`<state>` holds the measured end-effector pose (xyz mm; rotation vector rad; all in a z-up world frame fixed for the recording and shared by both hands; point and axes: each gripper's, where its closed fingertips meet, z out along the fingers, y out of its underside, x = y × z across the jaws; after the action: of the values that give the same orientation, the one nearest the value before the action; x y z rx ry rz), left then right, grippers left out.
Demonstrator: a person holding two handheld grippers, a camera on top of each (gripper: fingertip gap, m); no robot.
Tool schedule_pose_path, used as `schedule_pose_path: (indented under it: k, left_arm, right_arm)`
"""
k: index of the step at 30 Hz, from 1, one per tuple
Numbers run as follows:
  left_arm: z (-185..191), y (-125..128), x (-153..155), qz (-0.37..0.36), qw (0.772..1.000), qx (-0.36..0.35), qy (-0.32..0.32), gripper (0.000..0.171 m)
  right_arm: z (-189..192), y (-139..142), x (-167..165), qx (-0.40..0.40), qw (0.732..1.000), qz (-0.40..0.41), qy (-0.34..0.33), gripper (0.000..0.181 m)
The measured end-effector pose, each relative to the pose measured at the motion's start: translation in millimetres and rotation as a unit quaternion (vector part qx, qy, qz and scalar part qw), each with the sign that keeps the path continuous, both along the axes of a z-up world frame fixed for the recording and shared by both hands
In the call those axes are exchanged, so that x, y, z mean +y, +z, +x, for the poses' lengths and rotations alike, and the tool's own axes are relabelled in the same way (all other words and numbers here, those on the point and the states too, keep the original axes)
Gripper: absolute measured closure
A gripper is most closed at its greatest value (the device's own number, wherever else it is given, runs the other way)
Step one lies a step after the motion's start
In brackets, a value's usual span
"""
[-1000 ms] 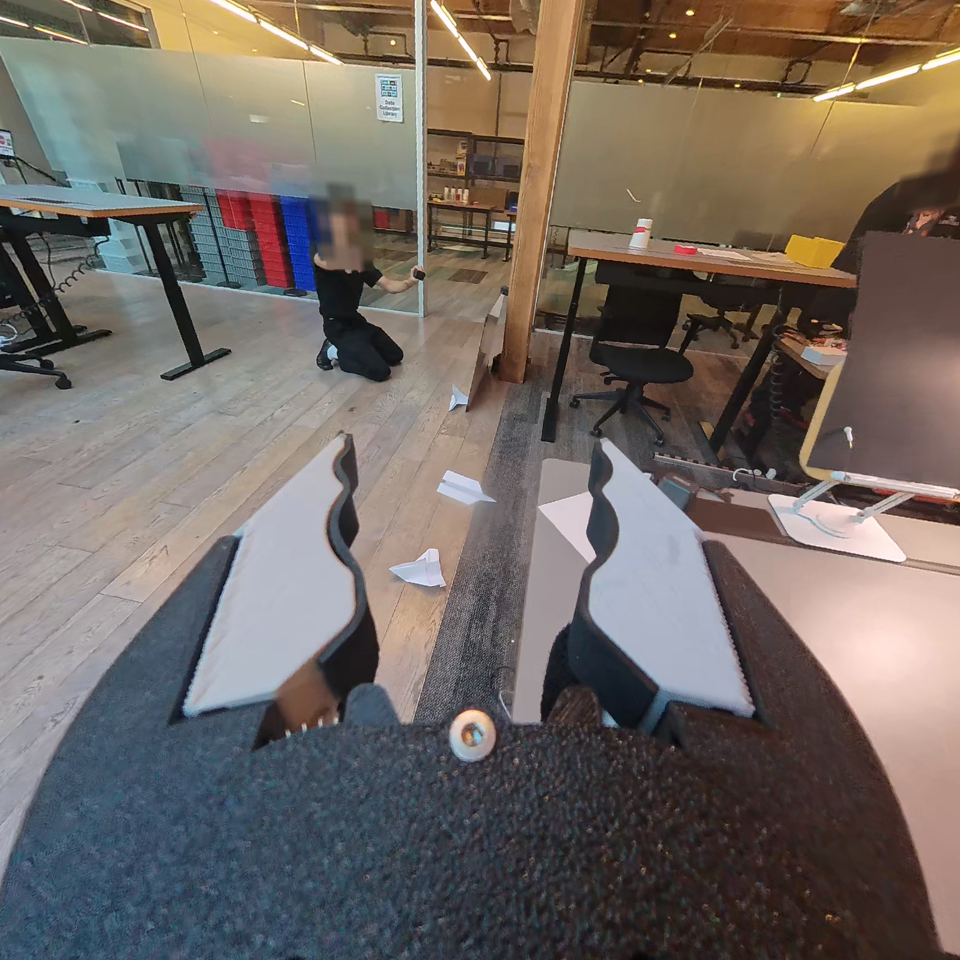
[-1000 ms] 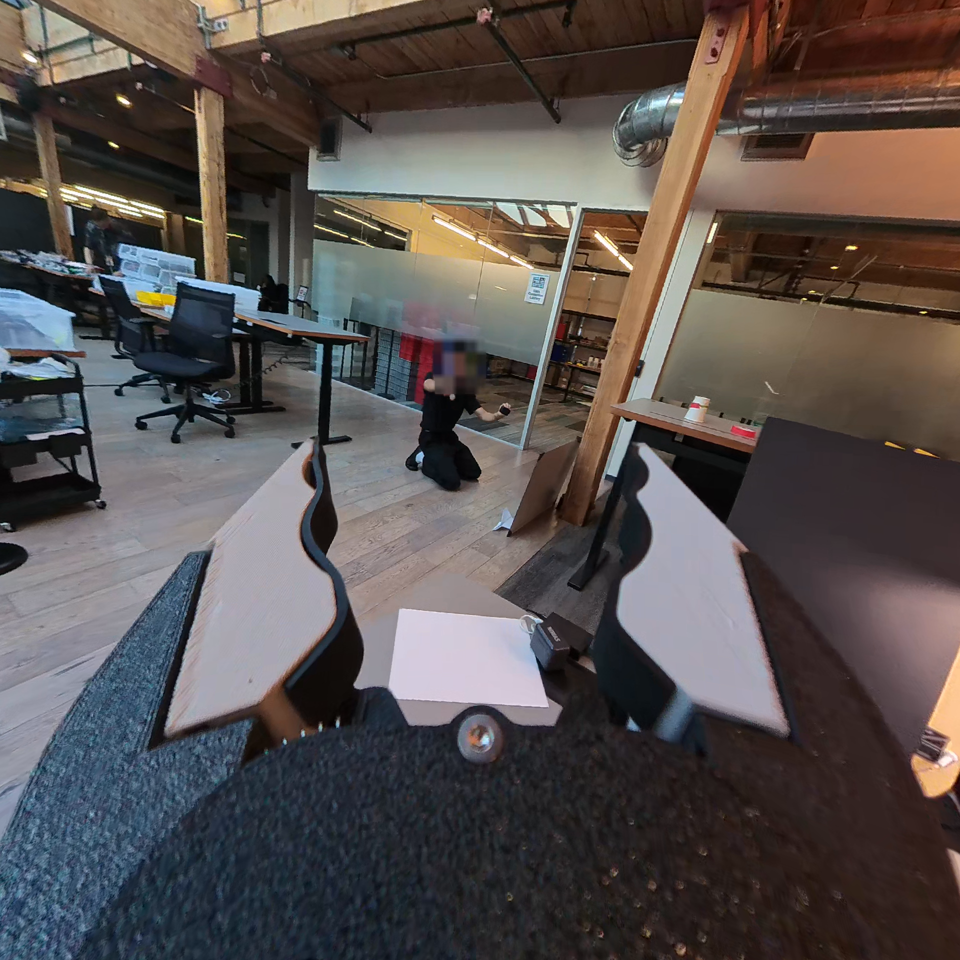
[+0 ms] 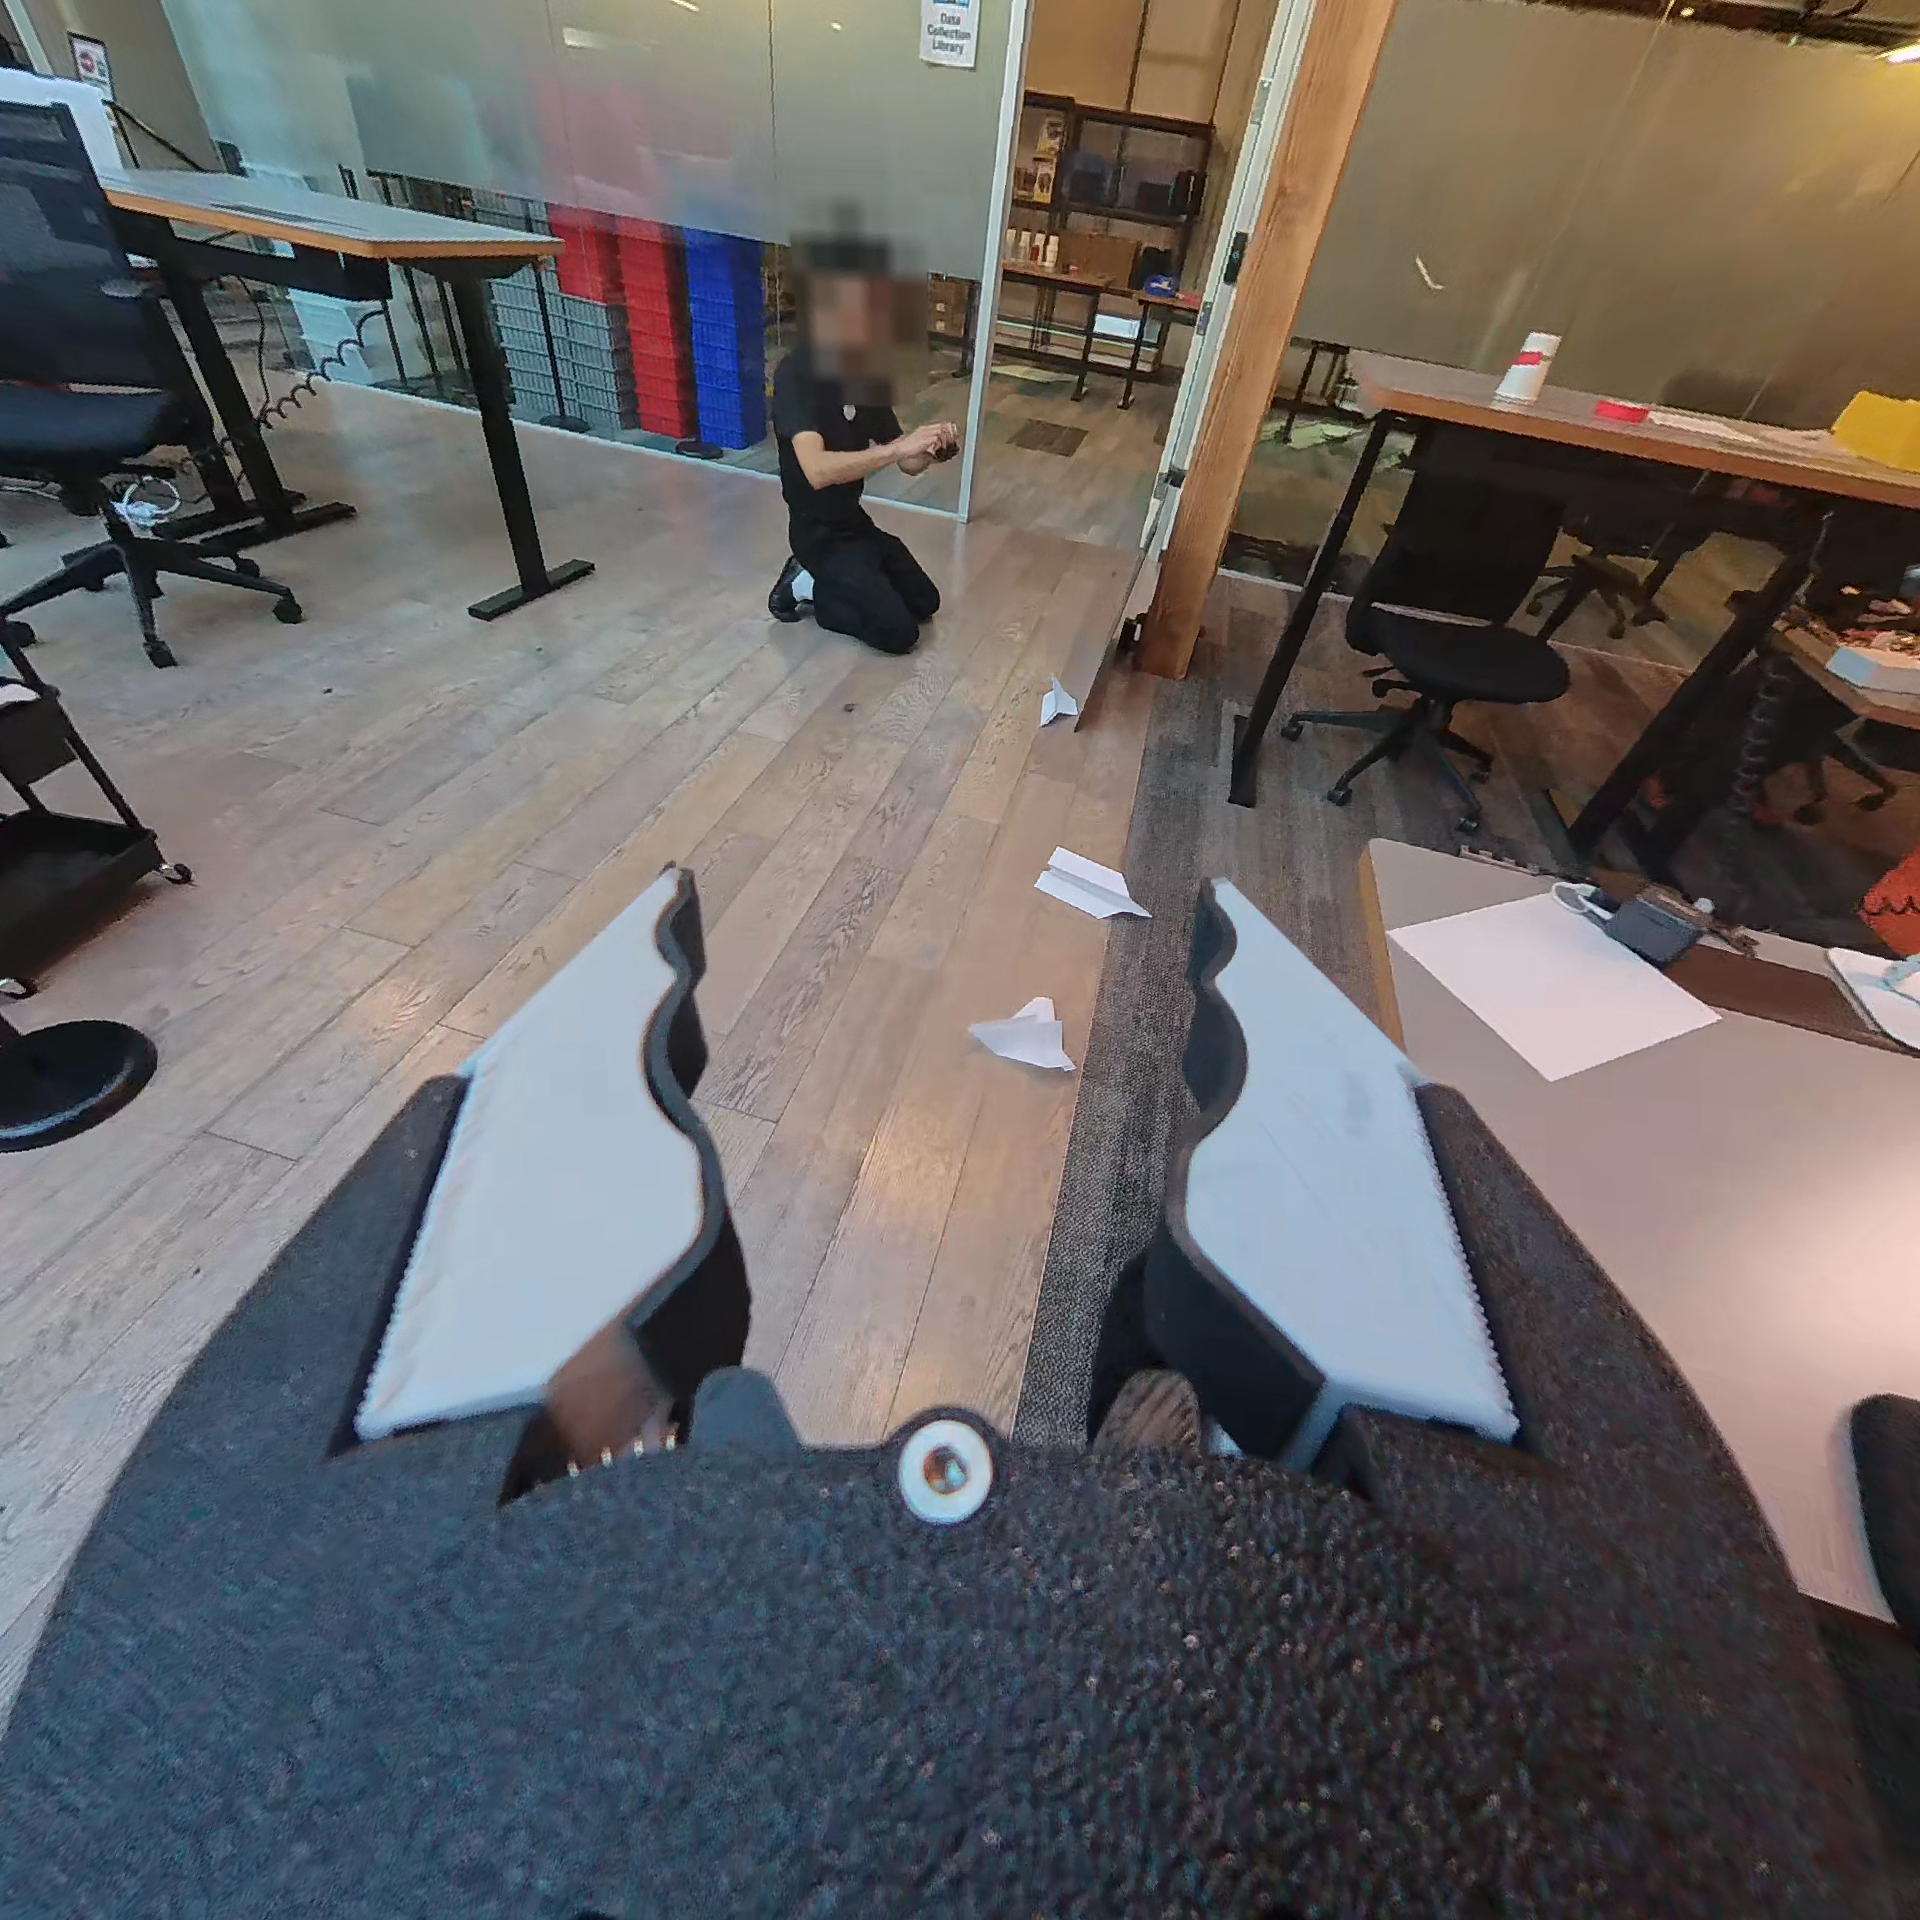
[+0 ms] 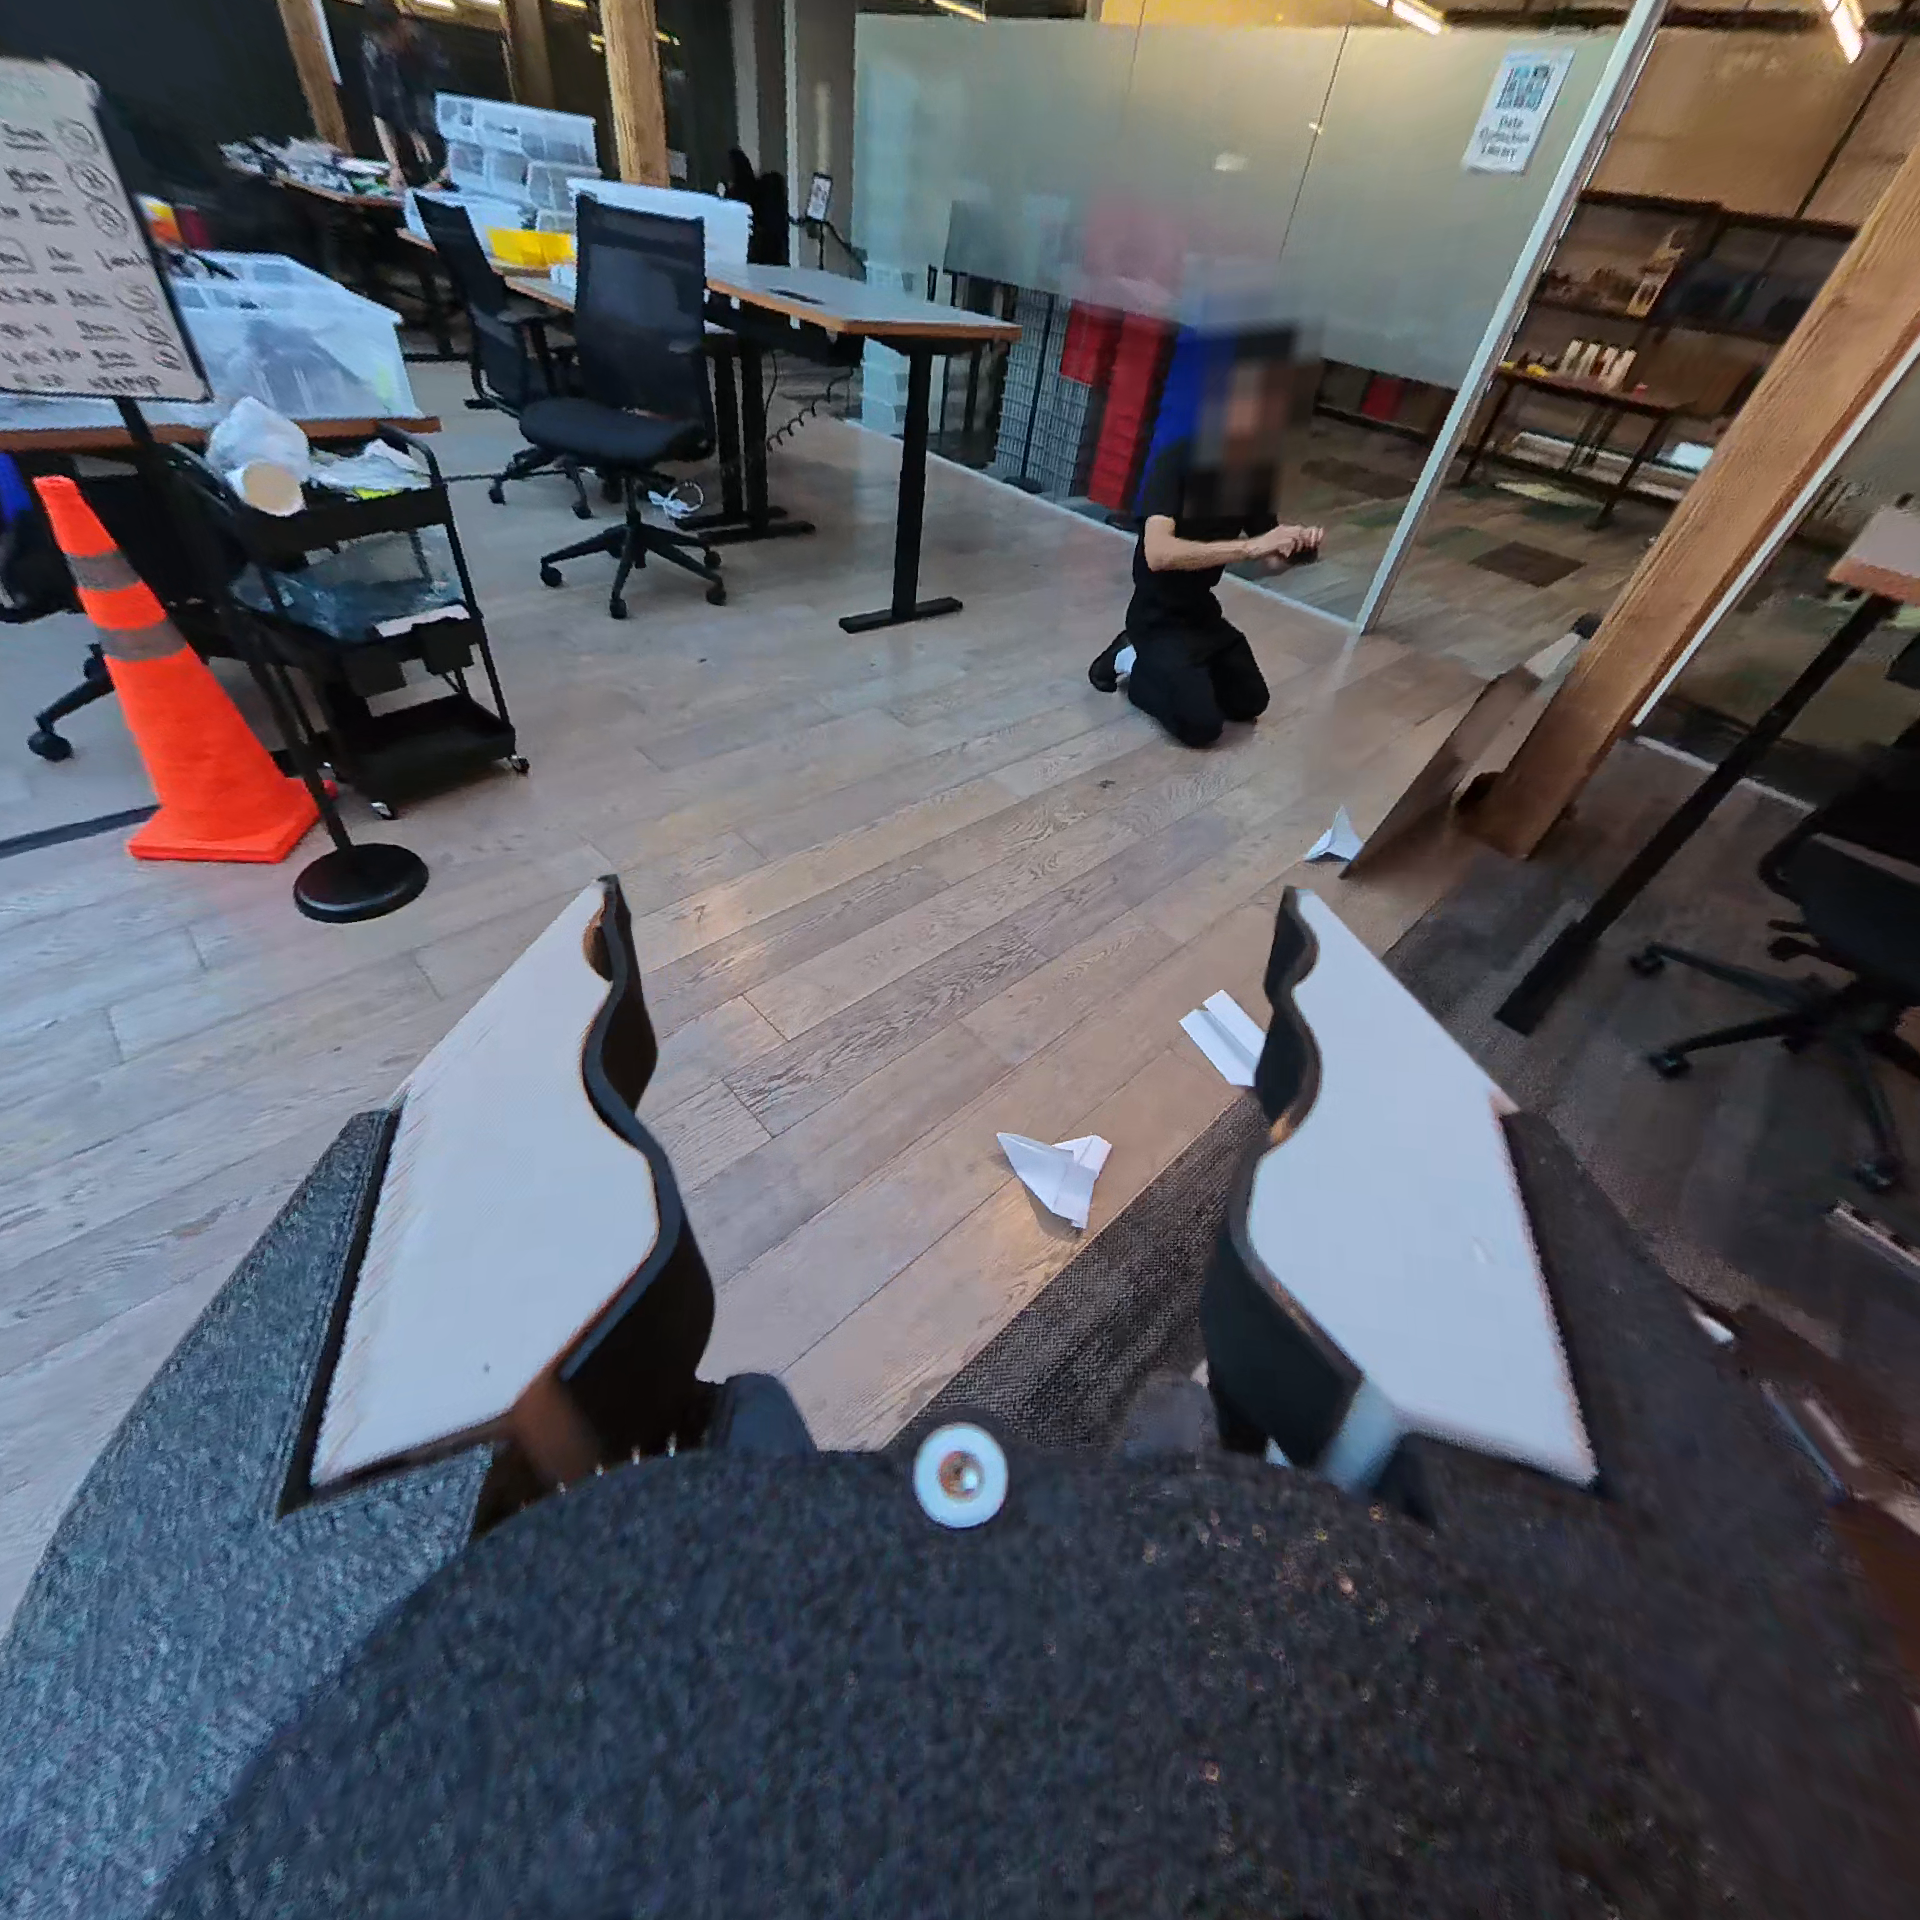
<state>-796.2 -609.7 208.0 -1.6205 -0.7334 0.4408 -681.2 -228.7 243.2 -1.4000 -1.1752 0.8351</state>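
Both views tip down toward the wood floor (image 3: 520,831) compared with a second ago, and more of it shows now. Left gripper (image 3: 940,899), fingers spread, holding nothing, hangs above the floor beside the grey surface (image 3: 1662,1195) with its white sheet (image 3: 1538,987). Right gripper (image 4: 945,904), fingers likewise apart and empty, looks at the paper planes (image 4: 1060,1174) (three lie scattered) well short of the kneeling person (image 4: 1184,644), near the orange cone (image 4: 177,707)

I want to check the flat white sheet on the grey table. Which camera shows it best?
The left wrist view: the white sheet lies flat and fully visible on the grey table, beside a small dark device. The right wrist view does not show the sheet.
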Motion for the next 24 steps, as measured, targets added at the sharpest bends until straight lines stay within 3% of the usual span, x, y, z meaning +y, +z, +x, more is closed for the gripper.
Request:
schedule_pose_path:
  k: [7, 12, 18, 24]
  left_arm:
    - [-129, -14, 20, -0.035, 0.999, -0.004, -0.004, 0.079]
    - [-220, -11, 56, -0.042, 0.999, 0.004, -0.016, 0.078]
    - [-321, -20, 128, -0.040, 0.997, -0.004, -0.073, 0.078]
    - [-442, -15, 214, -0.023, 0.990, 0.003, -0.142, 0.078]
  right_arm:
    - [-96, -57, 35, -0.013, 0.998, -0.050, -0.036, 0.063]
    - [-141, -69, 61, -0.015, 0.995, -0.073, -0.069, 0.066]
    - [-167, -60, 80, -0.013, 0.990, -0.068, -0.122, 0.066]
    - [-162, -62, 109, -0.002, 0.967, -0.067, -0.246, 0.067]
